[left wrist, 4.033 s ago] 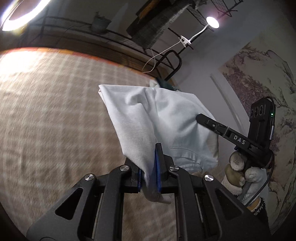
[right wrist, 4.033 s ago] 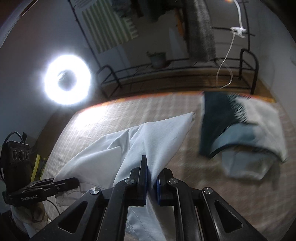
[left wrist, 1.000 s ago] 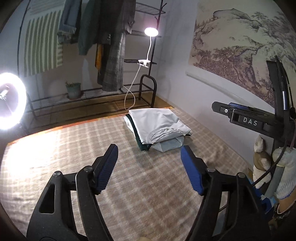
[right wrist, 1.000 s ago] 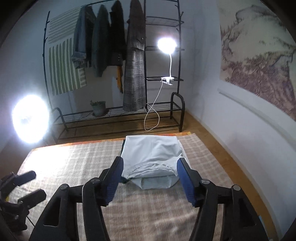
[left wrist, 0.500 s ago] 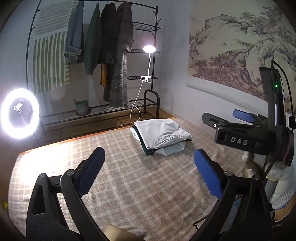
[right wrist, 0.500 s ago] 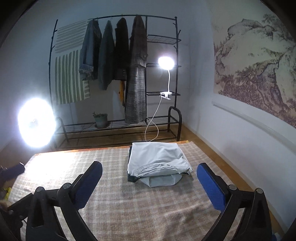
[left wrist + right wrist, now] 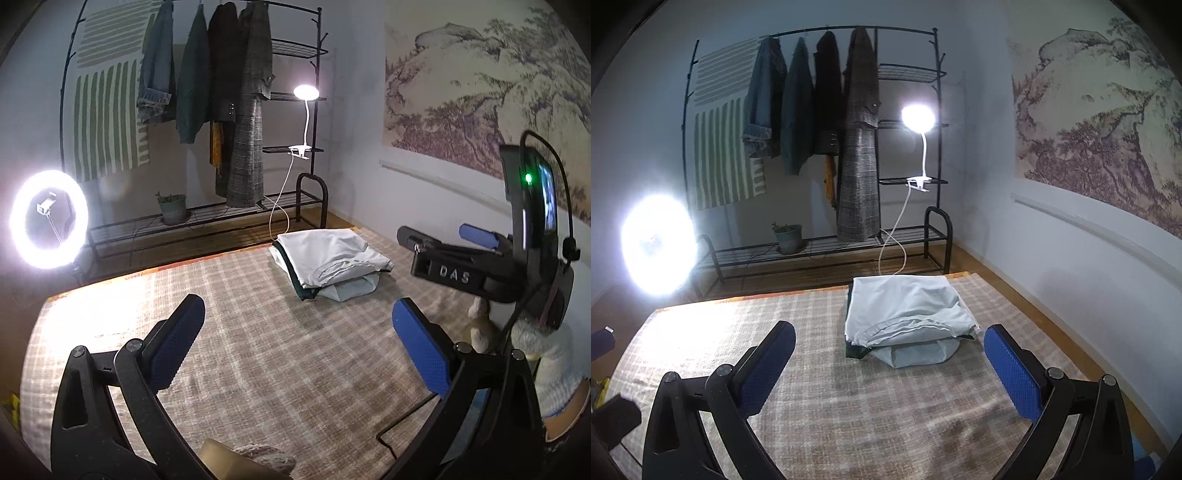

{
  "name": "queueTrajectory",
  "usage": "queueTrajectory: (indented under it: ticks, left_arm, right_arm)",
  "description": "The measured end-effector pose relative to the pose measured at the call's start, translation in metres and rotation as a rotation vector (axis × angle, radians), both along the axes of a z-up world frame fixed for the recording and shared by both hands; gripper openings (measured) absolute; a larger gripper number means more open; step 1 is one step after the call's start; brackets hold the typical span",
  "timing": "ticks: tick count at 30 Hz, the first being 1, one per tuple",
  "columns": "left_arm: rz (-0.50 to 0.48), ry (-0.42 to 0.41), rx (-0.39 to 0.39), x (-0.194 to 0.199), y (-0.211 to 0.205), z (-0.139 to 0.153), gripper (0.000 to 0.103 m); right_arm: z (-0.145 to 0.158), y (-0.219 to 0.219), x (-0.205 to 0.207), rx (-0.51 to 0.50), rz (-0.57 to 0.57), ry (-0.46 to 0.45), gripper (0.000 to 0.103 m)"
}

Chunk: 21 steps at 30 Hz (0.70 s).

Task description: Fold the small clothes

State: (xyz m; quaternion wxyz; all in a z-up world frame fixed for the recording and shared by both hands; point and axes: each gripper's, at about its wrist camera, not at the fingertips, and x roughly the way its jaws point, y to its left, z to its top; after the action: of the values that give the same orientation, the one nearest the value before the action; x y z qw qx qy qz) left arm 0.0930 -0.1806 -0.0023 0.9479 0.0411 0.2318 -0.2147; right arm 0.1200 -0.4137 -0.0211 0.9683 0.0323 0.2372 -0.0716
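Observation:
A stack of folded clothes (image 7: 328,260) lies at the far right of the checked beige cloth surface (image 7: 258,350), with a white garment on top, a dark green one under it and a pale one at the bottom. The stack also shows in the right wrist view (image 7: 905,317). My left gripper (image 7: 295,339) is wide open and empty, held well back from the stack. My right gripper (image 7: 888,363) is wide open and empty, facing the stack from a distance. The right gripper (image 7: 472,258) also shows at the right of the left wrist view, held by a gloved hand.
A black clothes rack (image 7: 849,147) with hanging coats stands behind the surface. A ring light (image 7: 48,218) glows at the far left and a clip lamp (image 7: 918,118) shines on the rack. A small plant pot (image 7: 788,238) sits on the rack's low shelf. A wall runs along the right.
Four seconds ago both grippers were shut on the white garment. Now it lies on the stack, and both grippers have opened wider and drawn back from it.

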Motion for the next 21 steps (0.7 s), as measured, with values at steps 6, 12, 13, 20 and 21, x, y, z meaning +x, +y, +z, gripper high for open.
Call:
queueTrajectory:
  ticks: [6,12,13,20,21]
  left_arm:
    - [0.0,-0.004,0.036,-0.001,-0.007,-0.006,0.103]
    - [0.0,-0.003,0.065,0.0,-0.01,-0.009,0.103]
    - [-0.001,-0.003,0.063,0.0,-0.01,-0.008,0.103]
    - [0.006,-0.006,0.052,0.0,-0.009,-0.01,0.103]
    - [0.006,-0.004,0.049,0.001,-0.009,-0.01,0.103]
  right_arm:
    - [-0.004,-0.005,0.001,0.022,-0.016,0.001,0.103]
    - [-0.005,-0.009,0.004,0.038,-0.025,0.002,0.103]
    - [-0.004,-0.009,0.004,0.041,-0.027,-0.001,0.103]
    - [-0.004,-0.009,0.004,0.045,-0.033,-0.007,0.103]
    - [-0.004,-0.009,0.004,0.047,-0.034,-0.007,0.103]
